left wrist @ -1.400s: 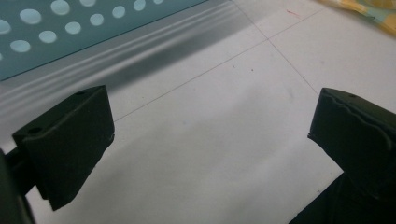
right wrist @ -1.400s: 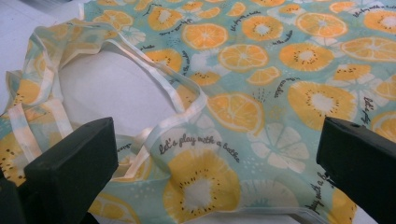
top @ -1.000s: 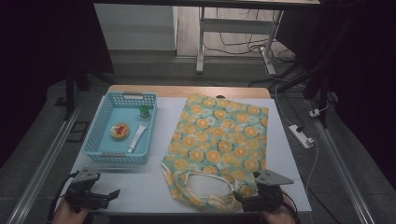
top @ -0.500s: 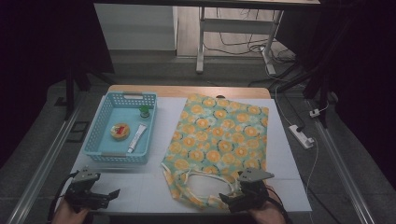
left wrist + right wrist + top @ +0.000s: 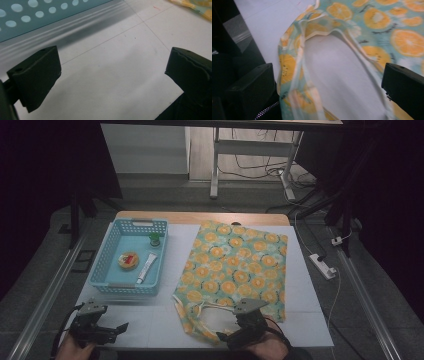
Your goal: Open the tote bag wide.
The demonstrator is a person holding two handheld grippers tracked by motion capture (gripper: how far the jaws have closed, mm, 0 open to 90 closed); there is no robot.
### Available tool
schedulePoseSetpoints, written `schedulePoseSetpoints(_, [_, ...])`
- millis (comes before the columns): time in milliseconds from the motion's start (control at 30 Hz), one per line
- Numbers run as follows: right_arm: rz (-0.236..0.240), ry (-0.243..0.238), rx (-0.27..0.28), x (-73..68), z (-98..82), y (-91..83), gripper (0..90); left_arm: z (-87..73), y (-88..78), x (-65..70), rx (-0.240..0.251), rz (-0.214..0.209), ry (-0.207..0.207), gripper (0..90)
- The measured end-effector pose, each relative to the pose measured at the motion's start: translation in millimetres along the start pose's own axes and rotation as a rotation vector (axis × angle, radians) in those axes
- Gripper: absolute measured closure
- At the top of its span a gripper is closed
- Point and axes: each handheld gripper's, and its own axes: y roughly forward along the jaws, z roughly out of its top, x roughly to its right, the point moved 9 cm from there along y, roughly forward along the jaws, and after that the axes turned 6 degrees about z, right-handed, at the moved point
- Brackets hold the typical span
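Right gripper (image 5: 327, 92), jaws apart, straddles the tote bag's handle (image 5: 294, 82) at 6 o'clock, poised to grasp; left gripper (image 5: 110, 82), also apart, waits over bare table (image 5: 120, 62).

white bench (image 5: 310, 320), flat fabric tote bag printed with orange slices (image 5: 235, 270) at centre right, perforated light blue plastic basket (image 5: 102, 270) at left, right gripper (image 5: 231, 338) over the bag's handles, left gripper (image 5: 117, 329) near the front left corner

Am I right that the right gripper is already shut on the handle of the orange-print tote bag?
Not quite: the right gripper is open. The right gripper view shows its jaws wide apart on either side of the tote bag's handle, not clamped on it.
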Motion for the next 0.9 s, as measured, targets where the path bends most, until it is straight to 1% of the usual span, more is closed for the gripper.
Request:
schedulePoseSetpoints(133, [0.022,-0.014,-0.042,-6.2,-2.4,11.8,0.0,0.0,0.3,0.0,0.000,0.002,0.000,0.5])
schedulePoseSetpoints(200, [0.037,-0.024,-0.061,-8.9,-4.5,15.7,3.7,0.1,0.4,0.0,0.000,0.002,0.000,0.5])
schedulePoseSetpoints(267, [0.064,-0.031,-0.078,-12.4,-6.6,18.2,9.7,0.0,0.5,0.0,-0.001,0.003,0.000,0.5])
schedulePoseSetpoints(333, [0.080,-0.037,-0.091,-14.9,-8.1,19.3,20.2,-0.1,0.6,0.0,-0.003,0.004,0.001,0.5])
schedulePoseSetpoints(433, [0.123,-0.042,-0.112,-18.0,-10.3,19.8,41.2,-0.1,0.6,0.0,-0.005,0.005,0.002,0.6])
schedulePoseSetpoints(467, [0.145,-0.040,-0.121,-19.3,-11.3,19.9,48.2,-0.2,0.7,0.0,-0.005,0.005,0.002,0.6])
schedulePoseSetpoints(500, [0.162,-0.038,-0.130,-20.1,-12.3,19.7,53.0,-0.2,0.7,0.0,-0.006,0.006,0.002,0.6])
schedulePoseSetpoints(600, [0.168,-0.040,-0.143,-19.9,-13.9,19.2,62.4,-0.2,0.9,-0.1,-0.006,0.008,0.006,0.7])
schedulePoseSetpoints(633, [0.171,-0.039,-0.141,-20.2,-13.4,18.1,67.1,-0.2,0.9,-0.1,-0.006,0.008,0.006,0.7])
schedulePoseSetpoints(767, [0.171,-0.047,-0.135,-20.2,-10.9,14.3,80.2,-0.2,1.0,-0.2,-0.007,0.009,0.006,0.9])
schedulePoseSetpoints(800, [0.170,-0.049,-0.138,-20.0,-10.9,14.1,82.5,-0.2,1.1,-0.2,-0.007,0.009,0.005,0.9])
schedulePoseSetpoints(867, [0.167,-0.050,-0.142,-19.6,-11.0,14.0,83.6,-0.3,1.1,0.0,-0.008,0.009,0.003,0.9])
schedulePoseSetpoints(900, [0.165,-0.050,-0.135,-18.7,-9.4,12.9,86.5,-0.3,1.1,-0.1,-0.008,0.010,0.003,1.0])
